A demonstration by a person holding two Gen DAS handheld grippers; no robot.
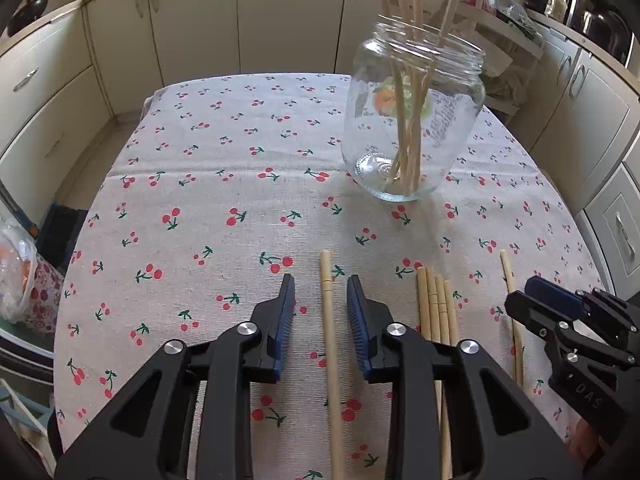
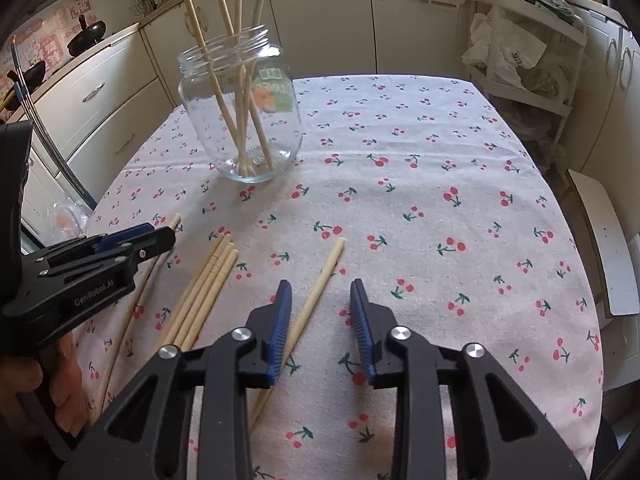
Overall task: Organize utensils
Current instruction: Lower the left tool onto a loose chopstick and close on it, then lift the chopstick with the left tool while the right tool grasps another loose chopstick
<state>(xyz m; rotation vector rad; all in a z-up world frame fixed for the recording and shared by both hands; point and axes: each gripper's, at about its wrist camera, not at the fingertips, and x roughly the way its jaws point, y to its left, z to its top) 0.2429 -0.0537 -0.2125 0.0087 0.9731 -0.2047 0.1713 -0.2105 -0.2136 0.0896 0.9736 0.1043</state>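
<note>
Left hand-held gripper point(image 1: 321, 292) jaws apart, straddling lone chopstick point(image 1: 330, 340), seemingly untouched; right hand-held gripper point(image 2: 320, 296) apart.

Home kitchen. Cream cabinet doors point(image 1: 192, 20) and drawers point(image 1: 44, 92) with metal handles wrap the upper half of both views. Table sits centre frame under a cherry-print tablecloth point(image 2: 420, 184). Dark pans point(image 2: 86, 42) on the counter, upper left of the right wrist view. White storage rack point(image 2: 528, 52) stuffed with bags and jars, upper right.
</note>
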